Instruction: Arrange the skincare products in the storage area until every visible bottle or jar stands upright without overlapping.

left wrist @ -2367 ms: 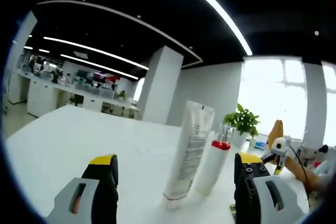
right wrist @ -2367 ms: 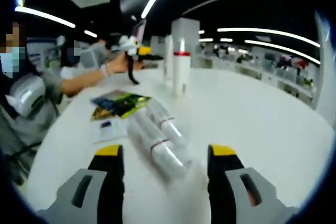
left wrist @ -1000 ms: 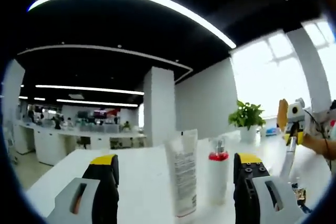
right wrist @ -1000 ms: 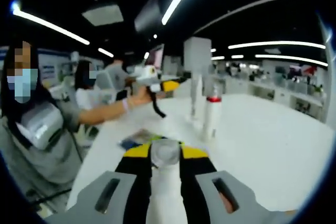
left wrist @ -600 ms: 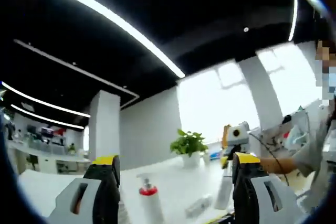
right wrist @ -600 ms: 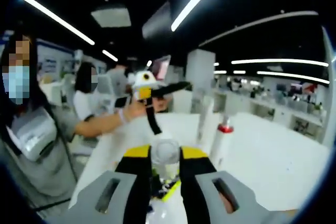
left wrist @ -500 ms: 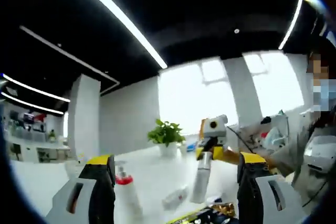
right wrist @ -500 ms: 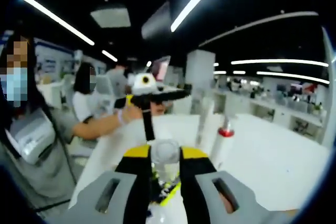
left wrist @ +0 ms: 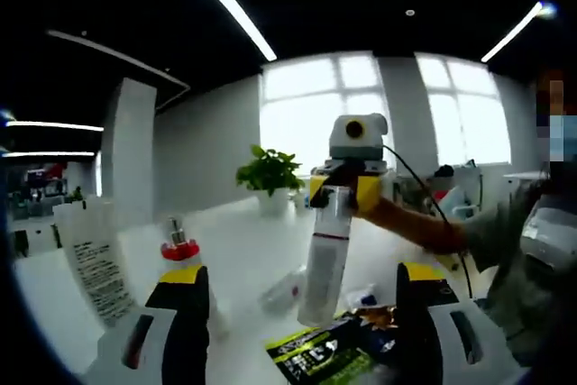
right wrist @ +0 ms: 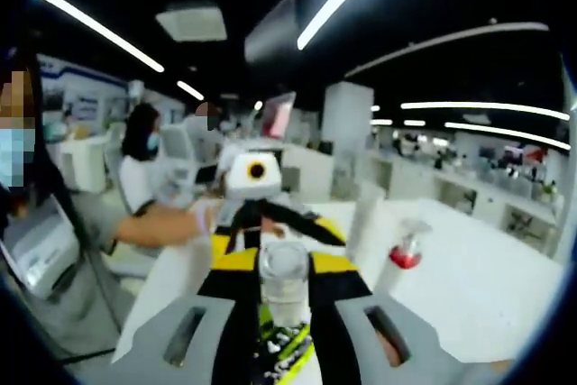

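gripping a clear bottle (right wrist: 285, 281) near its top, the right gripper (right wrist: 285, 263) has its jaws clenched on it; in the left gripper view the same bottle (left wrist: 326, 254) stands upright on the white table (left wrist: 243, 254), just above a green packet (left wrist: 325, 358) at 6 o'clock. left gripper (left wrist: 293, 299) jaws spread wide, grasping nothing. red-collared pump bottle (left wrist: 178, 254) at 9 o'clock, white tube (left wrist: 95, 263) upright farther toward 9; another clear bottle (left wrist: 281, 293) lies on its side.
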The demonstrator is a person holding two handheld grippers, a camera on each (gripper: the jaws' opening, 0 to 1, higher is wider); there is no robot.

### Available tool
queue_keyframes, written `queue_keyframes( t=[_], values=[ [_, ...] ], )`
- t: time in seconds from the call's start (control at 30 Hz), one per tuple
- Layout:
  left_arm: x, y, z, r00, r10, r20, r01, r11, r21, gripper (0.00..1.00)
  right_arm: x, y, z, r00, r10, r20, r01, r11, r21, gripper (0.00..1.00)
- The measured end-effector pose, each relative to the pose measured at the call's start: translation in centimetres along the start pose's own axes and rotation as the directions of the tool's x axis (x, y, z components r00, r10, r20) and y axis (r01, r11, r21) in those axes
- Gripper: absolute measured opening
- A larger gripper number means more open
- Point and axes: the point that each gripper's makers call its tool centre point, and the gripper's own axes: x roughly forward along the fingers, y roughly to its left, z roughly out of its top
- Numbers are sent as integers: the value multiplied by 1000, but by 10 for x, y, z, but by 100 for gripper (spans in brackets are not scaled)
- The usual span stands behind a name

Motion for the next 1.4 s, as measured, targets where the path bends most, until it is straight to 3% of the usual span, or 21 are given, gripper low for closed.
queue_keyframes(
  t=[0.07, 0.17, 0.3, 0.4, 0.6, 0.7, 0.73, 0.83, 0.93, 1.03, 1.07, 1.1, 1.4],
  values=[
    [4, -6, -6, 999, -24, -24, 25, 1000, 16, 81, 9, 7, 0, 1000, 17, -8, -17, 1000, -9, 18],
    [9, -17, -10, 996, -80, -41, 80, 997, -11, 76, 19, 16, 3, 999, 40, 30, -39, 999, -20, 18],
    [13, -25, -18, 989, -128, -71, 128, 992, -12, 51, 24, 22, -4, 998, 53, 15, -53, 999, -11, 18],
    [13, -30, -23, 985, -147, -88, 147, 989, -4, 39, 22, 26, -8, 999, 54, 10, -53, 998, -20, 18],
    [7, -30, -17, 985, -152, -77, 151, 988, -21, 32, 20, 28, -11, 999, 38, -8, -38, 999, -31, 18],
    [4, -34, -19, 983, -167, -81, 164, 986, -38, 24, 22, 29, -10, 1000, 31, 1, -31, 999, -32, 18],
    [3, -39, -20, 978, -189, -89, 185, 981, -51, 23, 23, 29, -10, 999, 32, 3, -32, 999, -29, 18],
    [2, -38, -20, 978, -178, -105, 175, 984, -34, 22, 25, 29, -11, 999, 50, 17, -50, 998, -23, 18],
    [-2, -33, -19, 978, -177, -106, 175, 984, -33, 21, 27, 25, -4, 993, 57, 101, -49, 996, -81, 19],
    [-6, -26, -16, 984, -164, -74, 160, 986, -46, 20, 23, 19, 4, 987, 2, 164, 15, 994, -106, 39],
    [-10, -22, -15, 985, -163, -61, 159, 985, -61, 20, 21, 20, 4, 985, 12, 170, 7, 994, -111, 50],
    [-12, -18, -16, 986, -160, -56, 156, 985, -69, 20, 19, 21, 5, 985, 14, 171, 4, 994, -108, 55],
    [-39, 25, -16, 997, -72, 26, 74, 994, -79, 20, 8, 9, 5, 979, -45, 200, 71, 989, -129, 40]
  ],
)
